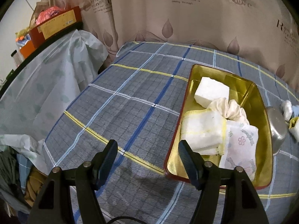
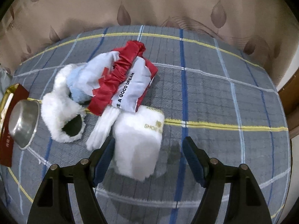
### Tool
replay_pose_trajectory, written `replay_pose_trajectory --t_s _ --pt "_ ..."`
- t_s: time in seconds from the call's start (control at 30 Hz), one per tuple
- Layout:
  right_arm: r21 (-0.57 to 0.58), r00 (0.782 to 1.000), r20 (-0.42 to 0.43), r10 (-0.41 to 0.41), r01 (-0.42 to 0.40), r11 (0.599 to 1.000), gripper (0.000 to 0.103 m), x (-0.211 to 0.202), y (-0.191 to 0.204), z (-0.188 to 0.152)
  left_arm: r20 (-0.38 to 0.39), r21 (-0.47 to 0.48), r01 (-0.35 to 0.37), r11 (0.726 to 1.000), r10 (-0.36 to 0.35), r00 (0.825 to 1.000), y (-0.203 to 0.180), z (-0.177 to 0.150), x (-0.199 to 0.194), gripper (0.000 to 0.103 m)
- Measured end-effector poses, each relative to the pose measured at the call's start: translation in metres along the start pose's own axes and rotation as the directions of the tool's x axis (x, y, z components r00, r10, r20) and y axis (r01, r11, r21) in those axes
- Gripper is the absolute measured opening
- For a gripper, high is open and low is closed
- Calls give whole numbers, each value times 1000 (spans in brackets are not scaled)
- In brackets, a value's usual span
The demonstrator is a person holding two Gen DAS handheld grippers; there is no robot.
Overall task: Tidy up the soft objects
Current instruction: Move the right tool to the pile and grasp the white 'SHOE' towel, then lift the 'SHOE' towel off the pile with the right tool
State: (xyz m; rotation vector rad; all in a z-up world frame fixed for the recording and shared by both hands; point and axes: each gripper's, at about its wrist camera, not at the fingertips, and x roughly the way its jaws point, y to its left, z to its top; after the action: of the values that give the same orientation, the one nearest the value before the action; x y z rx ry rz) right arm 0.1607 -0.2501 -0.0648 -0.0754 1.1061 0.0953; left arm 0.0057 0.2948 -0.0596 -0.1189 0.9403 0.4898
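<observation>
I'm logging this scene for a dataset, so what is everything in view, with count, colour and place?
tin tray: one, gold inside, red rim, on the plaid cloth
white pad: one, far end of tray
cream scrunchie: one, mid tray
yellow-edged cloth: one, white, near end of tray
floral packet: one, white-pink, beside that cloth
steel bowl: one, silver, upturned against the tray
fluffy band: one, white
red scrunchie: one, on a printed pouch
shoe mitt: one, white, nearest
left tool: open, empty
right tool: open, around the mitt

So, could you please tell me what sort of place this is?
Probably a room in a home: a table under a plaid cloth stands against a leaf-print curtain, with a gold tin tray of folded cloths on it.
</observation>
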Motion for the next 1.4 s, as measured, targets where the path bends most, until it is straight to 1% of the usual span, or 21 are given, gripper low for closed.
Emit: replay_pose_trajectory --t_s 0.1,0.2,0.33,0.5,0.6,0.67,0.8,0.97,1.13,1.17,1.23,1.27,1.33,1.4 --pt "-5 1000 -11 20 -20 1000 71 12 -1 3 9 8 -20 1000 20 1000 0 0 1 69" --pt "-10 999 -3 42 -42 999 71 19 -1 5 4 6 -27 1000 27 1000 -1 0 3 69" --pt "-34 998 21 51 -50 998 71 25 1 3 -16 11 -30 1000 30 999 -4 -3 4 69" --pt "-64 996 55 64 -60 996 69 24 1 0 -19 58 -22 998 23 1000 -22 -10 -2 69" --pt "-83 995 68 75 -69 994 63 23 3 -1 -22 94 15 996 -13 1000 -39 -13 -8 69" --pt "-93 994 77 83 -75 993 56 21 5 -3 -24 119 45 992 -42 999 -52 -14 -12 69" --pt "-99 992 90 91 -82 992 52 20 7 -5 -26 167 97 981 -94 995 -80 -14 -20 69" --pt "-85 989 103 103 -94 992 43 17 2 -7 -40 226 163 960 -159 987 -113 -17 -26 69" --pt "-55 989 112 97 -92 994 43 12 -8 -16 -54 268 214 939 -207 977 -139 -19 -30 69" --pt "-46 989 116 97 -92 995 42 11 -12 -18 -44 280 193 940 -188 981 -146 -19 -30 69" --pt "-30 989 118 92 -89 996 42 8 -19 -23 -32 296 181 938 -180 983 -152 -19 -32 69" --pt "-24 989 121 91 -89 996 42 7 -22 -25 -17 287 183 940 -186 982 -153 -18 -35 69" --pt "-13 989 123 78 -77 997 42 4 -29 -30 7 262 216 941 -225 974 -151 -13 -42 69" --pt "1 990 123 72 -72 997 42 2 -35 -35 -11 252 239 938 -244 970 -151 -9 -44 69"
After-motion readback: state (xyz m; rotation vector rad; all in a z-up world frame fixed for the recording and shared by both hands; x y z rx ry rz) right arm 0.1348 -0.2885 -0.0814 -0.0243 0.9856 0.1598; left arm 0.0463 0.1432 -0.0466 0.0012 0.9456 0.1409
